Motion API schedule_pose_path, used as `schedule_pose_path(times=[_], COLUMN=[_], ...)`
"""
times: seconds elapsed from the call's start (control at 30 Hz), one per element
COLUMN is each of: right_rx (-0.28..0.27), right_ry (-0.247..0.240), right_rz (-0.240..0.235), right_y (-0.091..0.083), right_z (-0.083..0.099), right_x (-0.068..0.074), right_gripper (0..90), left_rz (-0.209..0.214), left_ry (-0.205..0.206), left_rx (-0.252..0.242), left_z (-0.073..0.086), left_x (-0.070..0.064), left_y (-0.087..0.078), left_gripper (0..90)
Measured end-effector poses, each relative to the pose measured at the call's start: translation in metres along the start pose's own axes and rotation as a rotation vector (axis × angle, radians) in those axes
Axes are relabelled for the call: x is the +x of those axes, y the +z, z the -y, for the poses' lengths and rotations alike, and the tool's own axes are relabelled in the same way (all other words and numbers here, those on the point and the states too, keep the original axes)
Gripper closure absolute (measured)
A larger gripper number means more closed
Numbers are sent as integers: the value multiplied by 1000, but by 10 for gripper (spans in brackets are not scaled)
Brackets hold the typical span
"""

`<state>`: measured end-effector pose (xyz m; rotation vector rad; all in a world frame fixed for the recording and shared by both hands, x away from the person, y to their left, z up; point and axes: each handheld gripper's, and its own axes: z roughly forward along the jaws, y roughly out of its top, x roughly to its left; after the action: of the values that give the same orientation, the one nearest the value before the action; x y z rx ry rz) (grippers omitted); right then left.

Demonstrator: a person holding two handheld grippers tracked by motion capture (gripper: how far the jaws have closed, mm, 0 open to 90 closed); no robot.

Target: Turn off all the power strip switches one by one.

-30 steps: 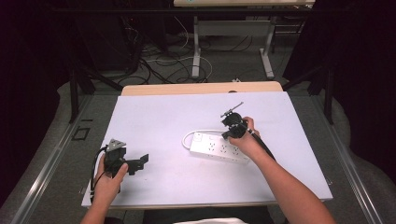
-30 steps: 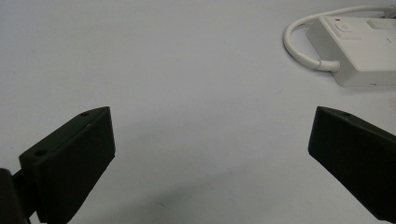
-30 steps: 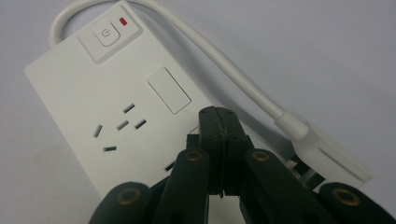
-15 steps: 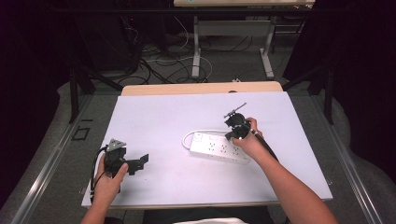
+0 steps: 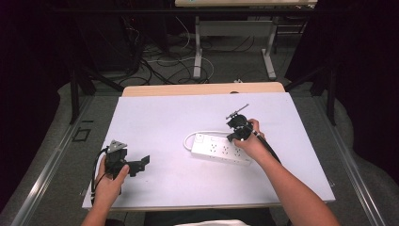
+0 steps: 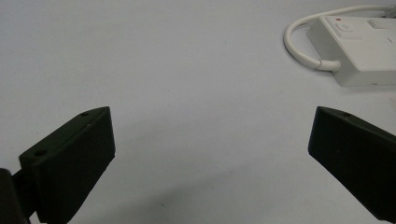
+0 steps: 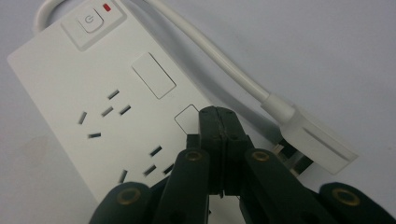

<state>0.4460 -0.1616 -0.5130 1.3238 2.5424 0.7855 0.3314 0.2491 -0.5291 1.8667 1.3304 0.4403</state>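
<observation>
- Right gripper view: right gripper (image 7: 218,122), jaws together and empty, stays over the power strip (image 7: 107,107) beside its plug (image 7: 310,140); little has changed.
- Left gripper (image 6: 210,154) remains wide apart, idle.

Power strip (image 5: 220,149) mid-table (image 5: 155,117), plug (image 7: 308,140) alongside.

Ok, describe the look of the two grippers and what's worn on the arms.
Both are black. The left gripper has blocky wedge-shaped jaws, a grey three-cornered plate on top and a black cable. The right gripper shows brass-coloured rivets on its linkage arms and a black cable along the forearm. Both forearms are bare, with no sleeves in view.
</observation>
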Motion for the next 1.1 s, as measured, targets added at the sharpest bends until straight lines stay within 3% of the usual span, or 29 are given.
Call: schedule_pose_path(times=[0.03, 0.2, 0.23, 0.27, 0.3, 0.73, 0.77, 0.8, 0.9, 0.93, 1.0, 1.03, 1.1], right_rx=[23, 9, 44, 41, -2, 4, 32, 0, 22, 31, -17, 19, -6], right_ry=[-2, 5, -4, -4, 4, 2, 9, 5, 26, 9, 38, 44, 23], right_rz=[7, 7, 8, 4, -8, -15, -10, -13, -13, -18, -26, -13, -24], right_y=[-2, 0, -3, -2, 0, 1, 0, 2, 1, -1, 3, 1, 2], right_z=[-1, 0, -1, -1, 0, 0, -1, 0, 2, 2, 3, 2, 3], right_x=[0, 0, -1, -1, -1, 0, 0, -1, -2, -4, -3, -2, -3], right_gripper=[900, 900, 900, 900, 900, 900, 900, 900, 900, 900, 900, 900, 900], left_rz=[-1, -1, -1, -2, -1, 0, -1, 0, -1, -2, -2, 0, 1], left_ry=[1, 1, 2, 3, 0, 2, 0, 0, 4, 5, 4, -1, -13], left_rx=[0, 0, 0, 0, 0, 5, -3, 1, 7, 2, 2, -1, 0], left_z=[0, 0, 0, 0, 0, 0, 0, 0, 0, 0, 0, 0, 0], left_x=[0, 0, 0, 0, 0, 0, -1, 0, 0, 0, 0, 0, 1], left_y=[0, 0, 0, 0, 0, -1, 0, -1, -1, 0, 0, 0, 1], left_gripper=[6, 6, 6, 6, 6, 6, 6, 6, 6, 6, 6, 6, 6])
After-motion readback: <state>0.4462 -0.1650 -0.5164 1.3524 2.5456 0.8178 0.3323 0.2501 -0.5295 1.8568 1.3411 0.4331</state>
